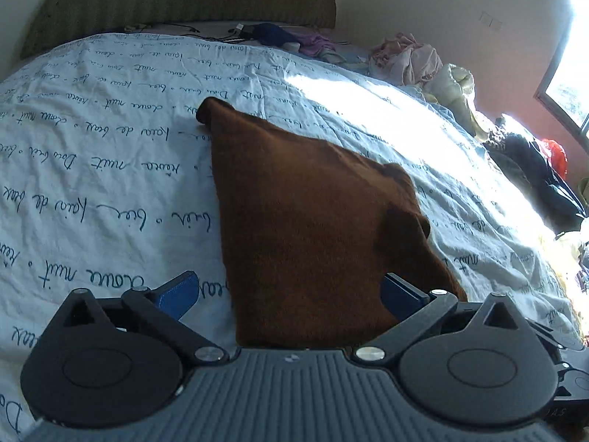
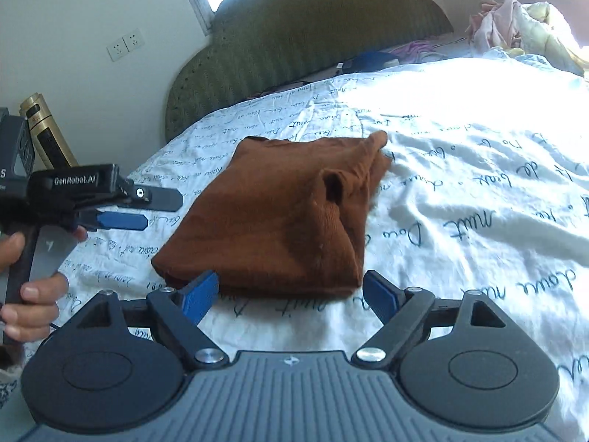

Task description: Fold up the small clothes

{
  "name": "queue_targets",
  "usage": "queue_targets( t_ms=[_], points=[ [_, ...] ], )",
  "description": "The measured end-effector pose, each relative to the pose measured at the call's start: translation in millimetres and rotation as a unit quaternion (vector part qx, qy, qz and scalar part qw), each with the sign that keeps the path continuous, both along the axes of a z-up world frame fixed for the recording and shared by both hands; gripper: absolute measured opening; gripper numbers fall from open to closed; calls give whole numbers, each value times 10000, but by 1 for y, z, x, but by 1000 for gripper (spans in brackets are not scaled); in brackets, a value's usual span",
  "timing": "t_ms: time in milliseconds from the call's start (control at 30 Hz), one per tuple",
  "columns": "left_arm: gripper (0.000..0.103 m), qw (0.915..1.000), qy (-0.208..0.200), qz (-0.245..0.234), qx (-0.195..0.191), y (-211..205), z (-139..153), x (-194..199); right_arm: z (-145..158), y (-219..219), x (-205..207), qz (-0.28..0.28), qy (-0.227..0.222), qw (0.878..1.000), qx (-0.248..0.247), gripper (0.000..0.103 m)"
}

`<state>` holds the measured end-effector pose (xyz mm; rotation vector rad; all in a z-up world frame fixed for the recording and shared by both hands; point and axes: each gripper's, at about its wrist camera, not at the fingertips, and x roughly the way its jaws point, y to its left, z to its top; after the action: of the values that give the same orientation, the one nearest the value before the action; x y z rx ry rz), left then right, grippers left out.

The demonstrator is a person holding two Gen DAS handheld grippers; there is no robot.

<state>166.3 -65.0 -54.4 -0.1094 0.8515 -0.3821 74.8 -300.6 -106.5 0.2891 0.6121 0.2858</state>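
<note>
A folded brown garment [image 1: 313, 228] [image 2: 279, 217] lies flat on the white bedsheet [image 1: 110, 169] [image 2: 460, 191] printed with dark script. In the left wrist view my left gripper [image 1: 291, 291] stands wide open, with the garment's near part showing between its blue fingers [image 1: 180, 291]. The right wrist view shows that left gripper [image 2: 162, 209] hovering just left of the garment, apart from it, held by a person's hand [image 2: 33, 294]. My right gripper [image 2: 291, 294] is open too, its blue fingertips [image 2: 200, 294] flanking the garment's near edge without pressing on it.
A green padded headboard [image 2: 313, 37] closes the far end of the bed. Loose clothes [image 1: 408, 59] [image 2: 515, 25] are piled at the far right corner, dark bags [image 1: 541, 169] beside the bed. A gold cylinder [image 2: 48, 132] and wall sockets [image 2: 125, 44] are at left.
</note>
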Motion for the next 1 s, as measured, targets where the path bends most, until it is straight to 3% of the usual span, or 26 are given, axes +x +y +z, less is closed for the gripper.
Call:
queue_targets(
  t_ms=[100, 233, 433, 567, 733, 800, 867, 1000],
  points=[
    [103, 9999, 96, 49, 24, -6, -15, -11, 1, 3, -12, -73, -40, 9995, -313, 86],
    [103, 9989, 58, 292, 368, -16, -26, -14, 7, 7, -10, -136, -254, 9985, -464, 86],
    [103, 9977, 74, 309, 598, -29, -30, 0, 7, 12, 38, -530, -466, 9936, -883, 86],
    [103, 9965, 135, 238, 785, -34, -35, 1, -17, 25, 61, -616, -80, 9790, -1941, 86],
    [103, 9958, 77, 282, 870, -22, -32, -30, -15, 14, 20, -720, -68, 9896, -1243, 87],
    [103, 9957, 88, 324, 860, -14, -36, -45, -20, 17, 3, -576, 29, 9924, -1092, 91],
    [103, 9948, 137, 411, 926, -8, -44, -59, -26, 26, -9, -474, 96, 9912, -1233, 96],
    [103, 9923, -221, 497, 1114, -8, -52, -78, -34, 47, -15, -514, 138, 9827, -1774, 102]
  ],
)
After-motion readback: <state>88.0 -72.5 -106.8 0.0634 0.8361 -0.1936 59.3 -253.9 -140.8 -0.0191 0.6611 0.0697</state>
